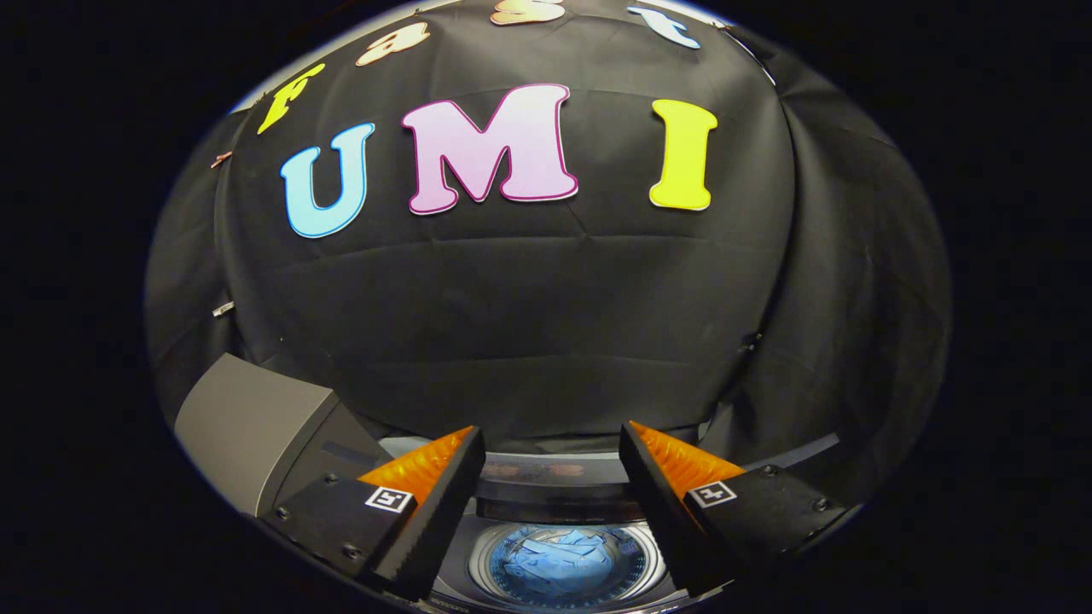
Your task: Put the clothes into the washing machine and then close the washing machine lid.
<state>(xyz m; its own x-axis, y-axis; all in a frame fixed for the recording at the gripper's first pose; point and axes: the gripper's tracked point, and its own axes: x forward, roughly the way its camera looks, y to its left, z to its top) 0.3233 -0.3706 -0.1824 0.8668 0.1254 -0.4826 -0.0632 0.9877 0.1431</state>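
Note:
My gripper point(553, 443) hangs high above the washing machine point(559, 490), its fingers wide apart and nothing between them. Below the gap between the fingers lies the round steel drum point(486, 554), and a crumpled blue garment point(559, 563) rests inside it. The grey lid point(247, 426) stands raised, beside and beyond the left finger point(444, 477). The machine's back panel runs just past the fingertips.
Black cloth walls close in behind the machine and on both sides. The raised lid stands close to the left finger.

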